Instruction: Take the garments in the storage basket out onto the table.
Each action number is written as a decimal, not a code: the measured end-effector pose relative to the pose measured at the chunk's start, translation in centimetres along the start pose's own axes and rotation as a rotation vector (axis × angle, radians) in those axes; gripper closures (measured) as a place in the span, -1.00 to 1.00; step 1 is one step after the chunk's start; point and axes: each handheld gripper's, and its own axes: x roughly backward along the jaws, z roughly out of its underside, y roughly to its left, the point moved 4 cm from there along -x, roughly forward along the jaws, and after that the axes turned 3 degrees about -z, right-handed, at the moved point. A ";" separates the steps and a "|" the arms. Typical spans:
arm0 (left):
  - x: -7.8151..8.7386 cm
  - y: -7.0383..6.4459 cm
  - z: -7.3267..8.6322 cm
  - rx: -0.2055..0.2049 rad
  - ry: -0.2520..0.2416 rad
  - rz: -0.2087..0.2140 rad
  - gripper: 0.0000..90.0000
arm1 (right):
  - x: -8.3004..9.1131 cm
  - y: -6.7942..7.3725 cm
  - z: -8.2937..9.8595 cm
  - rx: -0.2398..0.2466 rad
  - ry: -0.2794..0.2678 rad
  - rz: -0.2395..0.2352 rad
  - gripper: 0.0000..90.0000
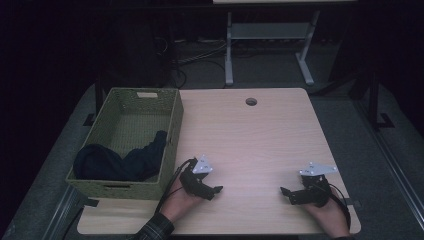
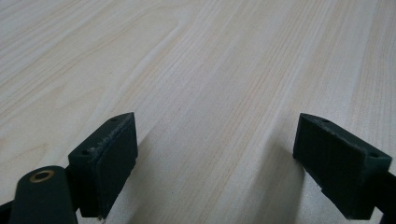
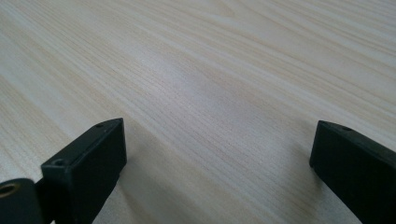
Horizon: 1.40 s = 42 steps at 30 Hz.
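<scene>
**Both tongs spread over bare wood**

Near the front edge of the pale, fine-grained bench, the left tongs and right tongs point toward each other, well apart. Each pair is spread wide with nothing between its blocky black jaws. Beyond the left hand, a rectangular woven basket overhangs the bench's left edge, holding crumpled dark cloth. Farther on, a round hole sits near the back edge.

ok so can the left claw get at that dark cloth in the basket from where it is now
Probably yes. The left claw is open and holds nothing, and the basket is open-topped, right beside it. The dark cloth lies at its near end, draped against the wall nearest the claw.
</scene>
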 end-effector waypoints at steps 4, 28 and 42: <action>0.0 0.0 0.0 -0.002 0.001 -0.002 -0.71 | 0.0 0.0 0.0 0.000 0.000 0.000 -0.92; 0.1 0.5 -1.0 0.016 0.023 0.032 -0.69 | 0.1 0.0 0.1 -0.005 0.004 0.001 -0.92; 0.8 0.8 -2.0 0.007 0.001 0.037 -0.69 | 0.1 0.0 0.1 -0.004 0.004 0.001 -0.92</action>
